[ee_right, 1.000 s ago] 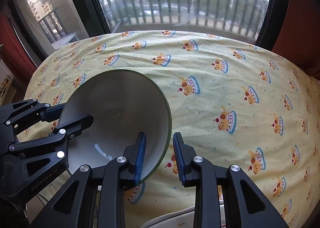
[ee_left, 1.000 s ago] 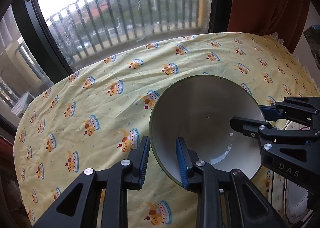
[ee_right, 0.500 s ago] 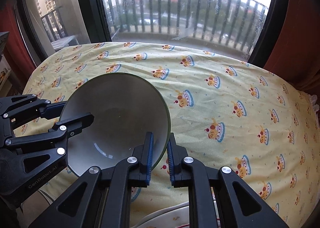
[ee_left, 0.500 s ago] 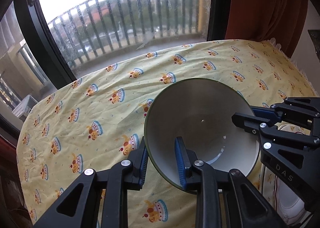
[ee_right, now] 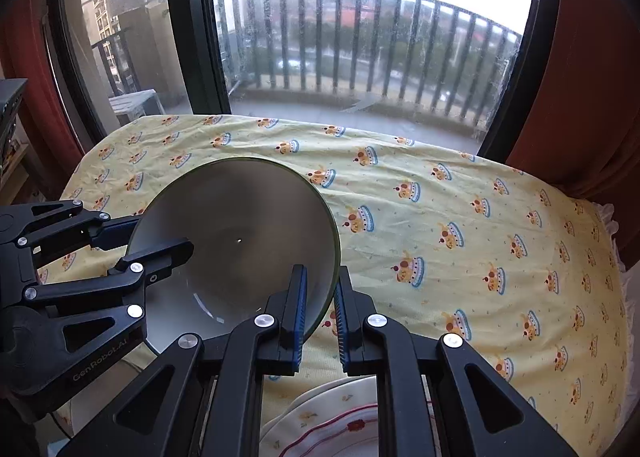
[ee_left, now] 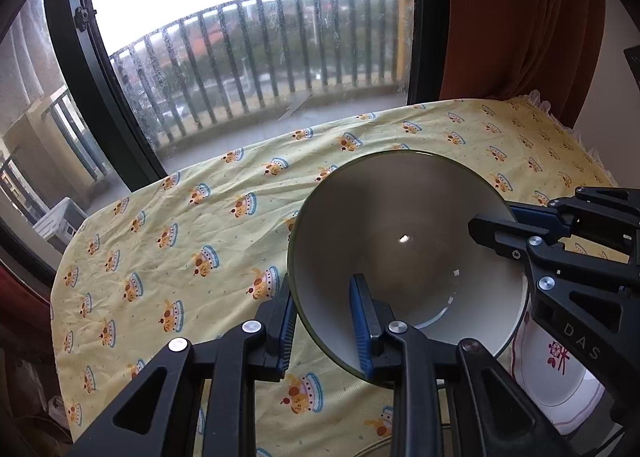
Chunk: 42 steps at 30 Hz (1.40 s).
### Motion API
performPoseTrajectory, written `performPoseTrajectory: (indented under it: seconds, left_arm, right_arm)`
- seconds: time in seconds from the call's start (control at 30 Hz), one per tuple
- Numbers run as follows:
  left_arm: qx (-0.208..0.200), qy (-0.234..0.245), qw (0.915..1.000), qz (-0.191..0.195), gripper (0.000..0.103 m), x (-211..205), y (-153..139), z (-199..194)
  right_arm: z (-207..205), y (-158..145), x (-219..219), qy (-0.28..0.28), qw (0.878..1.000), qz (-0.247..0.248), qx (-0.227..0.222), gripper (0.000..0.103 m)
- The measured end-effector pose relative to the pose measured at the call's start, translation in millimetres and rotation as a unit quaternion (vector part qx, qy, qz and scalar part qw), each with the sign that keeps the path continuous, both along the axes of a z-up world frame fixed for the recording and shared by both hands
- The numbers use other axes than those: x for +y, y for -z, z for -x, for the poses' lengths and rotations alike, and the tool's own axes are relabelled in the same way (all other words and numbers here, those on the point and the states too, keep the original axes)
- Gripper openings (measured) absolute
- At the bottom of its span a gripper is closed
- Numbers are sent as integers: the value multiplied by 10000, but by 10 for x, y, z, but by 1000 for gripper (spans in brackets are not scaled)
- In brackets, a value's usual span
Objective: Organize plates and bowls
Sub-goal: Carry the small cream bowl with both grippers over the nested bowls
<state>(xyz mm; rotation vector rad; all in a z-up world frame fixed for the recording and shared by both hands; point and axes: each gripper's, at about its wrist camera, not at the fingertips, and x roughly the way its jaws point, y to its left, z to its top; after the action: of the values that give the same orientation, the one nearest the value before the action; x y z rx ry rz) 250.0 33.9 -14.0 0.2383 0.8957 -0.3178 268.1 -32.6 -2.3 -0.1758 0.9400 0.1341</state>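
**While both grippers pinch one bowl: held above table**

Though lifted off yellow cartoon-print tablecloth [ee_left: 192,241], green-rimmed bowl [ee_left: 404,241] tilted, opening toward cameras, pale inside w/ small glint near centre. Gripped from two sides at rim.

Left gripper [ee_left: 322,321]: fingers closed on bowl's near-left wall, one blue pad inside, other outside. Seen in right wrist view at bowl's left edge, same pinch.

Right gripper [ee_right: 320,311]: pressed onto bowl's right rim, blue pads either side of wall. Seen in left wrist view clamping bowl's far right edge.

White plates w/ red trim [ee_right: 340,425] stacked low, just below right gripper; in left wrist view white plate w/ red mark under bowl's right side. Window w/ balcony railing [ee_right: 360,41] beyond table; rust curtain [ee_left: 516,17] at right.
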Motion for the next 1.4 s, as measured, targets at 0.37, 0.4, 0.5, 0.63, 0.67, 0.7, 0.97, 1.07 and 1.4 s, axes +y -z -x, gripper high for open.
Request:
performPoseTrajectory:
  seconds: [0.37,0.4,0.5,0.63,0.67,0.7,0.97,1.07,1.4]
  left_arm:
    - [-331,-61,9994,10,24,102,-224,445]
    - [-349,-65,9994,15,24,114,-239,487]
    - [-405,-86,9991,27,24,155,-265,606]
    - [-453,-125,9989,61,24,230,-252,792]
    - [-452,-131,9989,55,24,246,-244,835]
    - [-456,-144,9988,52,24,264,-235,879]
    - [-519,-237,9983,110,24,394,-262,1158]
    - [-514,-261,9983,119,24,444,-239,1229]
    - [-333,-256,9991,106,24,531,-28,1413]
  right_arm:
    - [414,-291,108,-121,9995,43,-294,16]
    - [455,-309,118,-135,9994,50,-317,16]
    - [575,-354,155,-176,9991,54,-380,16]
    - [752,-364,205,-215,9989,9,-413,16]
    - [804,-359,220,-234,9989,-3,-406,16]
    - [839,-349,234,-247,9989,0,-399,16]
    - [1125,-361,370,-366,9983,69,-453,16]
    - [1207,-363,415,-414,9980,78,-480,16]
    - [1395,-188,510,-484,9984,26,-293,16]
